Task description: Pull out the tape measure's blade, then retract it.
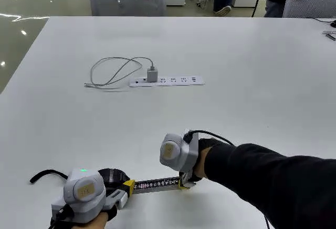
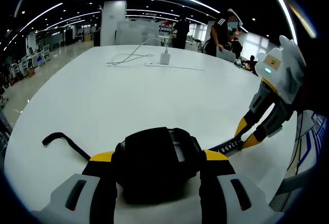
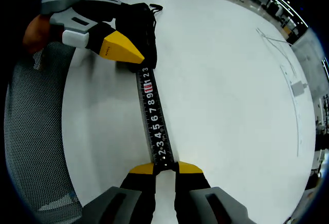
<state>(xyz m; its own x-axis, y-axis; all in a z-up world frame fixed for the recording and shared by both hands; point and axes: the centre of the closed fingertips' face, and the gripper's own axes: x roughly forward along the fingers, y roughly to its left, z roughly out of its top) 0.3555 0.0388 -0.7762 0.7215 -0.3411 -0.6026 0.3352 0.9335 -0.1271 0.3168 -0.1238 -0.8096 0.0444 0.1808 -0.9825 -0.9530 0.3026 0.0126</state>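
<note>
**At the near edge of the table: tape blade drawn out between two grippers**

On the wide white table, close to the person, sits the rounded black tape measure case. The left gripper has its yellow-tipped jaws pressed against the case's two sides, clamping it. A thin black wrist strap trails from the case and lies curled on the tabletop to its left.

From the case the dark blade with white numerals runs flat along the table surface, straight to the right gripper. That gripper's yellow-tipped jaws are closed together on the blade's free end, pinching it just above the tabletop. The two grippers stand apart, with the exposed blade stretched between them.

Farther back, well apart from the work, a long white power strip lies on the table. A small grey charger block is plugged into it, and its thin grey cable loops loosely to the left.
</note>
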